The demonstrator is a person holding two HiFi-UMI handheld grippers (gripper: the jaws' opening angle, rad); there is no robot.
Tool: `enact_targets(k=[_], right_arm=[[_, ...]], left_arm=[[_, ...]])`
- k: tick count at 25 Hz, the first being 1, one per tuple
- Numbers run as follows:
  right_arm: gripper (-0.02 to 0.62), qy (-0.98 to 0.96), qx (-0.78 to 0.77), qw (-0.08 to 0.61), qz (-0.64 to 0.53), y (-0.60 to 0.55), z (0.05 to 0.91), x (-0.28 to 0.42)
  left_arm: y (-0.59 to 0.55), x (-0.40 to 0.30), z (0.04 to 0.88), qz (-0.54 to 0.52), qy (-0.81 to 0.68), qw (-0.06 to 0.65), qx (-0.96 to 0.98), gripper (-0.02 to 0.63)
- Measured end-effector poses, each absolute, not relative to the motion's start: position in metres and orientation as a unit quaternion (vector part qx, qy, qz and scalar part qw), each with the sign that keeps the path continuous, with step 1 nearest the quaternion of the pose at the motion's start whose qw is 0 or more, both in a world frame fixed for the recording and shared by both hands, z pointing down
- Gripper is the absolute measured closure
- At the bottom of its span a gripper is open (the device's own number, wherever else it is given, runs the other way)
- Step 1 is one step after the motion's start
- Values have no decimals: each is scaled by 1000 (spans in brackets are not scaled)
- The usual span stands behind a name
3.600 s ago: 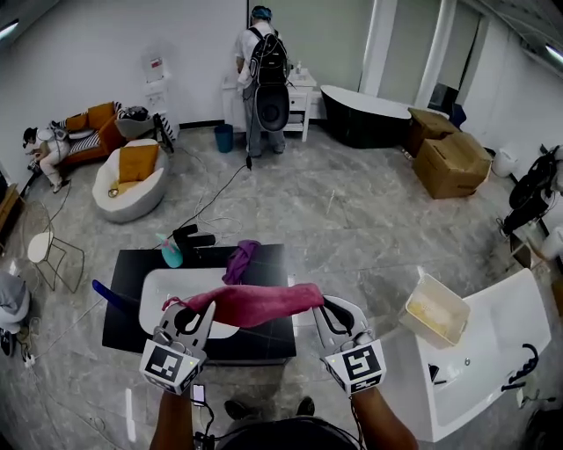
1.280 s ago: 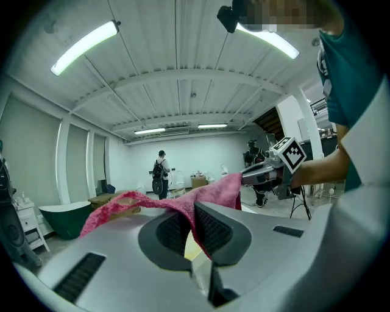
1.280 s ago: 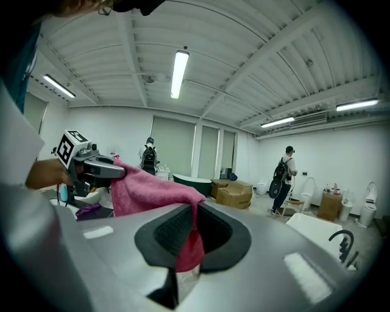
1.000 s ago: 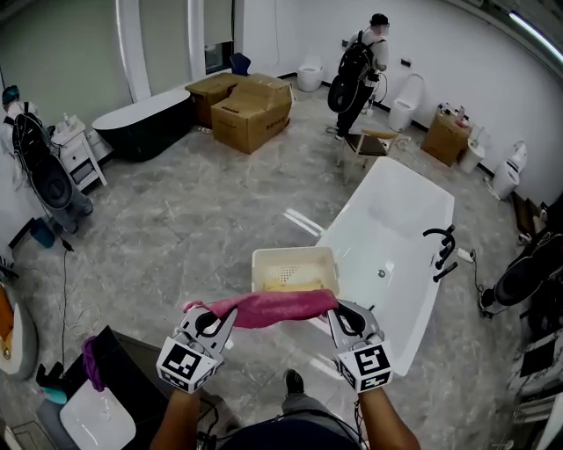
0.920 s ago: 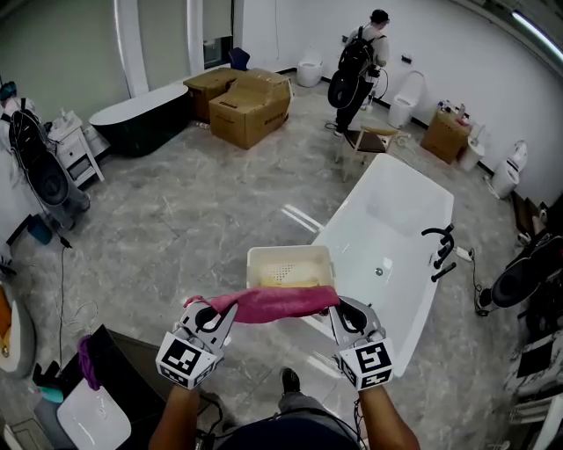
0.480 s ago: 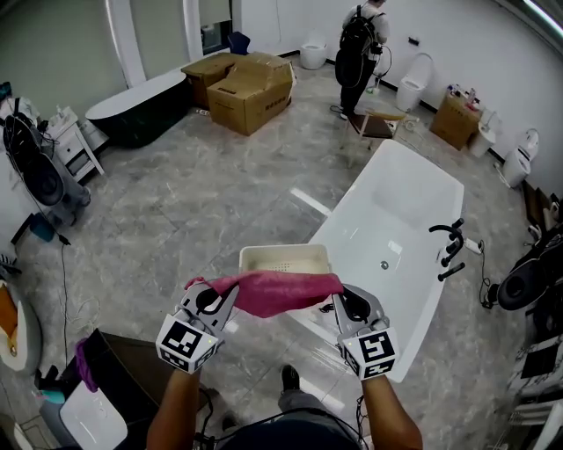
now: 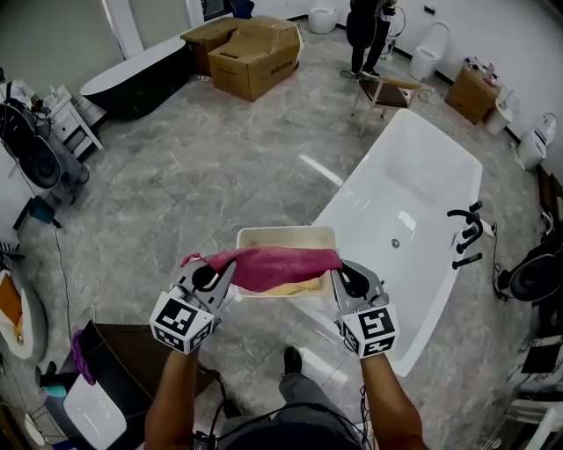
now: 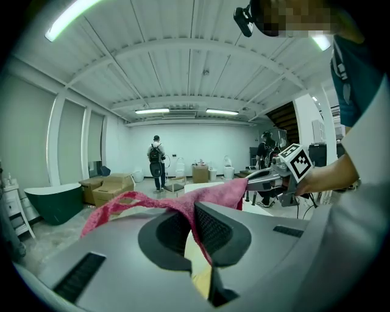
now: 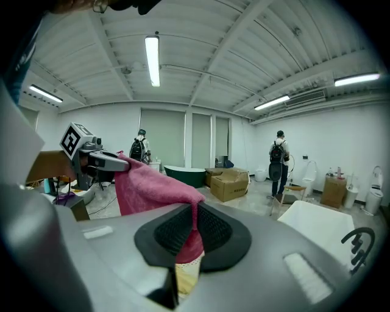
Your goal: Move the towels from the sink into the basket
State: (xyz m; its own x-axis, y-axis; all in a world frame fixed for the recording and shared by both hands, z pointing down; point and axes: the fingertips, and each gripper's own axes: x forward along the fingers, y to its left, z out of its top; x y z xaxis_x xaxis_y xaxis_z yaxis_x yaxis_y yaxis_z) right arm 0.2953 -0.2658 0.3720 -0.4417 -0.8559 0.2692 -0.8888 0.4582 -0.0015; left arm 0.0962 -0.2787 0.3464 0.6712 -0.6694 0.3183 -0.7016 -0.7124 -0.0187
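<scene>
A pink towel (image 7: 273,265) hangs stretched between my two grippers, directly above the cream basket (image 7: 283,232) on the floor. My left gripper (image 7: 209,274) is shut on the towel's left end, and my right gripper (image 7: 339,274) is shut on its right end. In the left gripper view the towel (image 8: 210,196) runs from between the closed jaws of the left gripper (image 8: 190,226) across to the other gripper (image 8: 281,178). In the right gripper view the towel (image 9: 152,181) is pinched in the right gripper (image 9: 194,228), with the basket (image 9: 186,275) showing below. A yellow cloth lies in the basket.
A white bathtub (image 7: 413,193) lies right beside the basket. The black counter with the white sink (image 7: 88,413) and a purple towel (image 7: 81,356) is at the lower left. Cardboard boxes (image 7: 255,44), a black tub (image 7: 132,79) and a person (image 7: 369,22) stand farther off.
I have moved closer to the basket with the towel. The basket has come from ahead of the towel to right beneath it. Both grips are unchanged.
</scene>
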Motion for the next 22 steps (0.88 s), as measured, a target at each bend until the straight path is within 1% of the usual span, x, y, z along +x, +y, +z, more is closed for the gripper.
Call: enact_targets(k=[10, 22], right_arm=[[565, -842, 514, 125, 103, -303, 440, 302], [565, -833, 512, 156, 137, -319, 509, 313]], left_arm=[[-320, 103, 420, 180, -366, 91, 909, 595], [-337, 116, 494, 205, -349, 131, 905, 594]])
